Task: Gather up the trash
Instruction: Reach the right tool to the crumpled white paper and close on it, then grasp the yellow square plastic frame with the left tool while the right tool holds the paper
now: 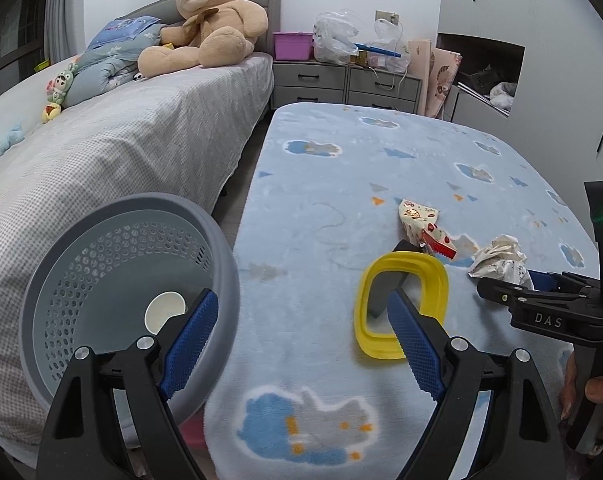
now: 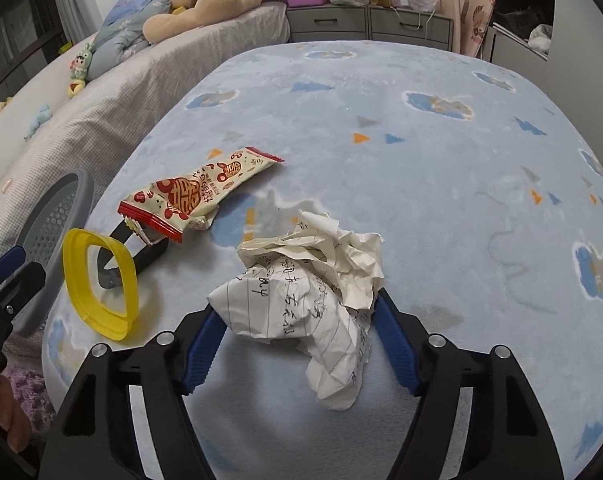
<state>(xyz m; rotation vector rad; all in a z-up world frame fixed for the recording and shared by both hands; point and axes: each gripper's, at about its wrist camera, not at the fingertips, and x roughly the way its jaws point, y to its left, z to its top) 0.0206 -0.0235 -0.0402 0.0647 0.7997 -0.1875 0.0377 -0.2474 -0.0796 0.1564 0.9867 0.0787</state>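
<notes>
On a desk (image 2: 441,208) covered with a pale blue fleece blanket, trash is lying scattered. The right claw (image 2: 297,336) is straddling a crumpled ball of lined paper (image 2: 301,280); its blue pads are sitting against or just beside the wad's flanks, so I cannot tell whether they are pressing yet. From the paper, a snack wrapper (image 2: 193,192) is lying at ten o'clock, and a yellow plastic ring (image 2: 97,280) at nine o'clock, both apart from it. The left claw (image 1: 301,332) is standing released, holding nothing, with a grey perforated basket (image 1: 113,248) at its nine o'clock, beside the desk edge; a white cup (image 1: 163,312) is lying inside. The paper looks very light, soft and springy; it will likely crush, so gripping across its thick middle seems best.
</notes>
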